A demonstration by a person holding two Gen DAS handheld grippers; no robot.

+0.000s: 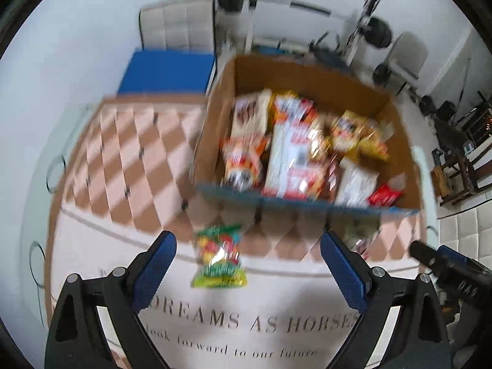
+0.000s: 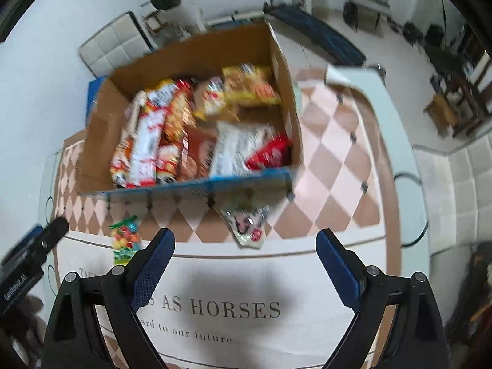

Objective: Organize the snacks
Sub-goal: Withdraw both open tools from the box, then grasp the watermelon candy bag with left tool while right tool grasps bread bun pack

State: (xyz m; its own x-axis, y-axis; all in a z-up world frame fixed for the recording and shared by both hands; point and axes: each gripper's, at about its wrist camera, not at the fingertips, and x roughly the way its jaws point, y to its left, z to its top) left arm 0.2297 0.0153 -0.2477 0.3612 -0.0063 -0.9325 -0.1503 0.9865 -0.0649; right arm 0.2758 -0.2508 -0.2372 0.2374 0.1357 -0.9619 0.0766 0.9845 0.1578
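Both views are smeared by motion blur, yet the layout reads clearly enough. On the left wrist view the left gripper (image 1: 247, 256) fills the bottom of the frame with its blue-padded fingers (image 1: 156, 264) spread wide and nothing between them; a green and red candy bag (image 1: 220, 256) lies on the table mat (image 1: 123, 160) just above the gap, apart from both pads. Above it, in the centre and right of the frame, stands an open cardboard box (image 1: 215, 129) packed with snack packets (image 1: 292, 153) in red, yellow and white. On the right wrist view the right gripper (image 2: 246, 256) is likewise released, its fingers (image 2: 336, 264) wide and empty over the printed words on the mat (image 2: 332, 160). A pale snack packet (image 2: 246, 220) lies tilted just above them, touching or nearly touching the box's (image 2: 196, 55) blue-edged front wall. The candy bag (image 2: 124, 240) shows at lower left, beside the left finger.
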